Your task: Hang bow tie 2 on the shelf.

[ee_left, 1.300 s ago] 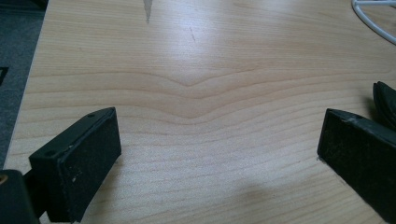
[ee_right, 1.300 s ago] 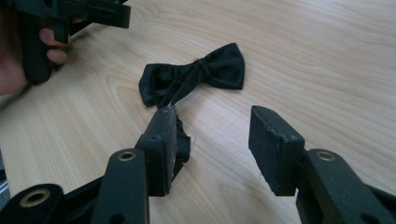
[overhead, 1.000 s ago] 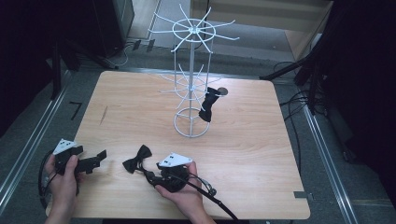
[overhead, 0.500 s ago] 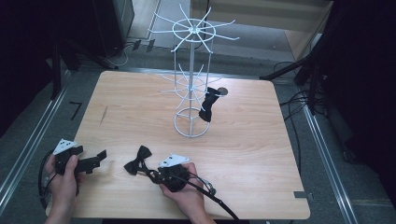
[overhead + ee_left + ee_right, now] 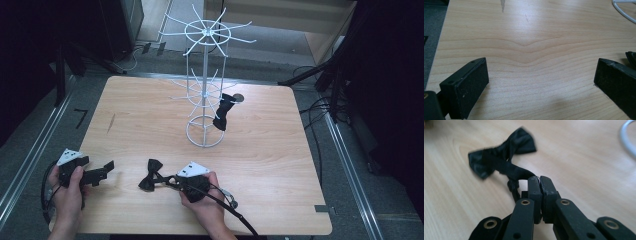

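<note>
While the right gripper (image 5: 167,180) is pinching the strap of a black bow tie (image 5: 150,175), its jaws are pressed together after just closing, with the thin band caught between the pads in the right gripper view. That bow tie (image 5: 501,157) is lying flat on the wooden table (image 5: 280,165), near the front edge and just ahead of the right hand (image 5: 205,200). Two bow ties are showing in all: this one, and a second bow tie (image 5: 222,114) hanging from a lower arm of the single white wire rack (image 5: 205,90), which is standing toward the far middle of the table. The left gripper (image 5: 102,172) is resting near the front left corner with its jaws spread wide and holding nothing, bare wood lying between its pads (image 5: 466,90). Open tabletop is stretching between the two grippers and the rack, and the whole right side is lying free. Any writing on the table's small markings is too small to read.
</note>
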Tool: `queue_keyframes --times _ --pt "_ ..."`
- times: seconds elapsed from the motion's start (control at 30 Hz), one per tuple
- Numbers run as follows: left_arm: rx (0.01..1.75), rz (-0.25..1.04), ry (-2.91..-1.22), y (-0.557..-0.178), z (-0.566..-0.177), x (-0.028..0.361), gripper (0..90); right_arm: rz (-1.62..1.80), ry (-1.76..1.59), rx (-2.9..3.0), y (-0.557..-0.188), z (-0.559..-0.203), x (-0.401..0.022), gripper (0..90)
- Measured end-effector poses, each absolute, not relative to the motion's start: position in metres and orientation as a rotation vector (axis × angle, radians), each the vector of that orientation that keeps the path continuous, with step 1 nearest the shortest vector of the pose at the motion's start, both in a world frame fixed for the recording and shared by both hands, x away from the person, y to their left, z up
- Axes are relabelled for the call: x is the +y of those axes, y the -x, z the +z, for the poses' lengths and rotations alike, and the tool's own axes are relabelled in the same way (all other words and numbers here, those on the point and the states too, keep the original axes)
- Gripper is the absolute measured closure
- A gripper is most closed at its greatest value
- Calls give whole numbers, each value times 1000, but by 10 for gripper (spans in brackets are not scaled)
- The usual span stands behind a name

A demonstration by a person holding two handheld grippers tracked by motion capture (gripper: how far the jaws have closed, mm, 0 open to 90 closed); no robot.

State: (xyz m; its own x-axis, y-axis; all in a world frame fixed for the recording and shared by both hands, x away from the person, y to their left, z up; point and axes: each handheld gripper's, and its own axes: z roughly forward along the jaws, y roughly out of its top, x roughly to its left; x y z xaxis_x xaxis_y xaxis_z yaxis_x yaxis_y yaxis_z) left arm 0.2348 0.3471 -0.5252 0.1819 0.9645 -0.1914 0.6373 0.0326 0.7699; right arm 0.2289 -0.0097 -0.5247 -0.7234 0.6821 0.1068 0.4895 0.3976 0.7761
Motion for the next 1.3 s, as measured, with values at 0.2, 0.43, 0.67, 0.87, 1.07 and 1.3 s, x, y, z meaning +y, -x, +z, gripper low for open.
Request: queue_keyframes --times 0.2,0.43,0.67,0.87,1.07,1.3 --pt "1536 535 -1686 -235 -525 347 0 1263 -1050 2323 -232 -512 -21 894" --pt "1537 537 -1687 -235 -525 347 0 1293 -1062 2193 -239 -496 -44 894" --pt "1536 536 -1687 -235 -525 347 0 1312 -1064 2104 -242 -484 -59 894" --pt "1536 535 -1686 -235 -525 347 0 1318 -1059 2035 -244 -473 -73 894" --pt "1535 535 -1687 -235 -525 347 0 1334 -1069 1969 -247 -458 -89 894" --pt "1535 532 -1689 -235 -525 346 0 1342 -1056 1916 -250 -442 -105 894"
